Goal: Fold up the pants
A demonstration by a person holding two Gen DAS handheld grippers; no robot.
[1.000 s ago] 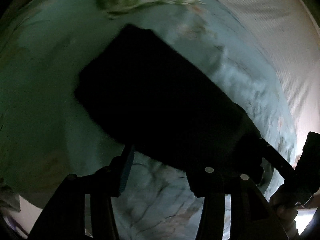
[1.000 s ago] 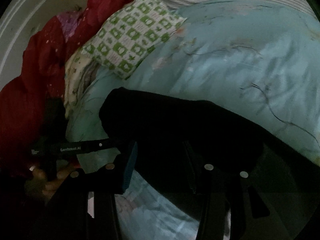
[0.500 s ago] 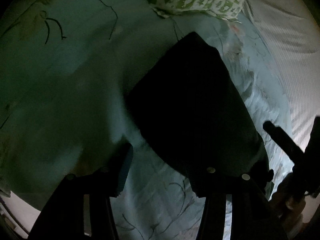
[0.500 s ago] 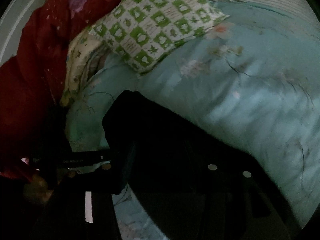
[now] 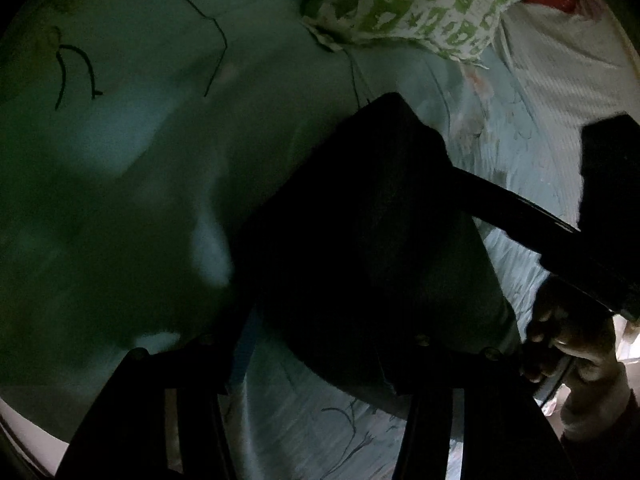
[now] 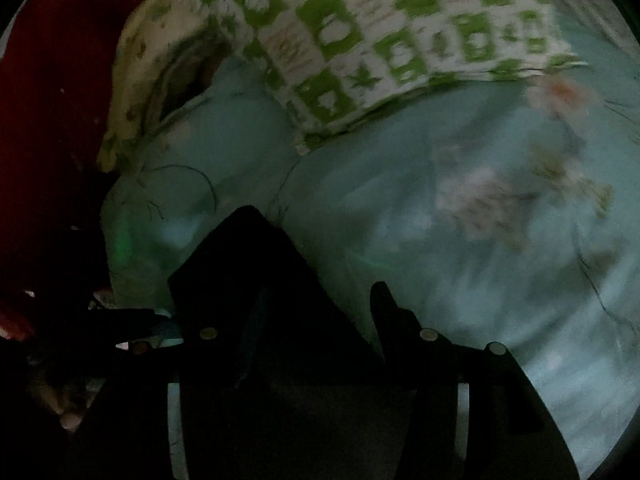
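The black pants (image 5: 360,232) lie folded in a dark block on the pale blue bedspread (image 5: 140,140). My left gripper (image 5: 324,340) stands wide apart at the near end of the pants, with the cloth between its fingers. My right gripper (image 6: 316,320) is also wide apart, with the pants (image 6: 248,276) across the gap. The right gripper's finger (image 5: 520,216) reaches onto the pants from the right in the left wrist view. The left gripper (image 6: 132,320) shows at the left edge of the right wrist view. It is too dark to tell if cloth is pinched.
A green and white checked pillow (image 6: 380,40) lies at the head of the bed, also in the left wrist view (image 5: 420,4). A red blanket (image 6: 52,120) is heaped at the left. A striped sheet (image 5: 560,80) lies at the right. A hand (image 5: 576,348) holds the right gripper.
Both grippers have moved forward along the pants toward the pillow. The pants look shorter and more bunched. The right gripper's finger now reaches over the pants in the left wrist view.
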